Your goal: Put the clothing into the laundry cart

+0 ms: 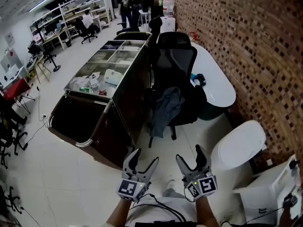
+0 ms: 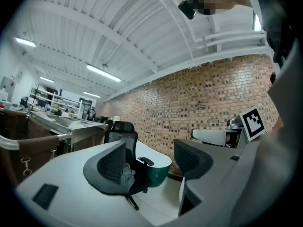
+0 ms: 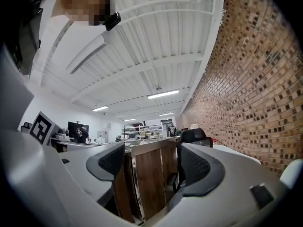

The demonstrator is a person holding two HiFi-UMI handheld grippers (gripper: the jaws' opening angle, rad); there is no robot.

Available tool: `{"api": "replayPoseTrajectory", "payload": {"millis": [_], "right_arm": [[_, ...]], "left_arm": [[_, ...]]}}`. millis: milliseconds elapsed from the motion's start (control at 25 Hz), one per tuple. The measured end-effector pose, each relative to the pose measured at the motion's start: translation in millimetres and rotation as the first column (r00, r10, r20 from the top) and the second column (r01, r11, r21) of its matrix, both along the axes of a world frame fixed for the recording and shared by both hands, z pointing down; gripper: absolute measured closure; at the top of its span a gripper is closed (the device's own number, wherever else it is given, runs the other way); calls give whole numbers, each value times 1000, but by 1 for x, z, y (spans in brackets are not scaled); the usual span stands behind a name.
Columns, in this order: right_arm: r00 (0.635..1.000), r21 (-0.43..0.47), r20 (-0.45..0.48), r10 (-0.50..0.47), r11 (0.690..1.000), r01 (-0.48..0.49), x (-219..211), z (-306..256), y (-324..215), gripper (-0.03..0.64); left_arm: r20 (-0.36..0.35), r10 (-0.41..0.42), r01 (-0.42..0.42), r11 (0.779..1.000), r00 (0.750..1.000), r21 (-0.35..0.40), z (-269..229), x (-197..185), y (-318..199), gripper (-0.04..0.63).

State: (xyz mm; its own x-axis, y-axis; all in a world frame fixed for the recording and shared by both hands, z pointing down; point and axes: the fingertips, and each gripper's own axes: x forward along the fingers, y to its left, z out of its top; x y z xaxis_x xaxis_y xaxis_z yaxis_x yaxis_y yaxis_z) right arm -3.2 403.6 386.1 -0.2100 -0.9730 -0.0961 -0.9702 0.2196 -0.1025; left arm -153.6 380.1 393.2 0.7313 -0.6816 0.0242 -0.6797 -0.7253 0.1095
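**Q:** Reading the jaws first: what do they hold?
**A:** Nothing. My left gripper (image 1: 144, 156) and my right gripper (image 1: 189, 153) both stand with jaws partly apart and empty.
**Q:** And the clothing (image 1: 166, 109)?
**A:** The grey clothing hangs draped over the black office chair (image 1: 177, 60), just beside the laundry cart (image 1: 111, 134).

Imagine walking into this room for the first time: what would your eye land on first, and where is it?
The big dark laundry cart fills the middle of the head view, its top trays cluttered. Just right of it, a grey garment hangs over a black office chair, near the brick wall. At the bottom edge, the left gripper and right gripper stand open and empty.
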Motion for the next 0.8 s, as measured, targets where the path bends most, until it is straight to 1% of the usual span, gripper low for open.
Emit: {"api": "replayPoseTrajectory", "payload": {"millis": [160,280,320,400,560,680,800], "right_arm": [[999,10,23,-23,1000,23,39,-2,-30,233],[998,-2,53,-19,1000,19,70,6,-42,233],[998,-5,60,-18,1000,18,80,9,-44,233],[998,-10,70,-11,1000,11,100,15,-48,233],[994,-20,101,39,999,-37,137,25,-55,234],[993,-26,111,45,999,-43,147,30,-65,233],[994,-45,101,42,998,-38,150,36,-83,233]], "left_arm": [[14,2,-2,1000,1000,10,-5,47,-28,285],[54,23,-24,999,998,24,9,75,-41,285],[57,22,-23,1000,998,20,10,84,-44,285],[39,9,-8,1000,999,-5,0,100,-48,285],[54,1,-1,1000,999,0,-5,118,-62,285],[64,2,-2,1000,998,1,-5,125,-76,285],[64,3,-3,1000,998,-6,-1,131,-94,285]]}}
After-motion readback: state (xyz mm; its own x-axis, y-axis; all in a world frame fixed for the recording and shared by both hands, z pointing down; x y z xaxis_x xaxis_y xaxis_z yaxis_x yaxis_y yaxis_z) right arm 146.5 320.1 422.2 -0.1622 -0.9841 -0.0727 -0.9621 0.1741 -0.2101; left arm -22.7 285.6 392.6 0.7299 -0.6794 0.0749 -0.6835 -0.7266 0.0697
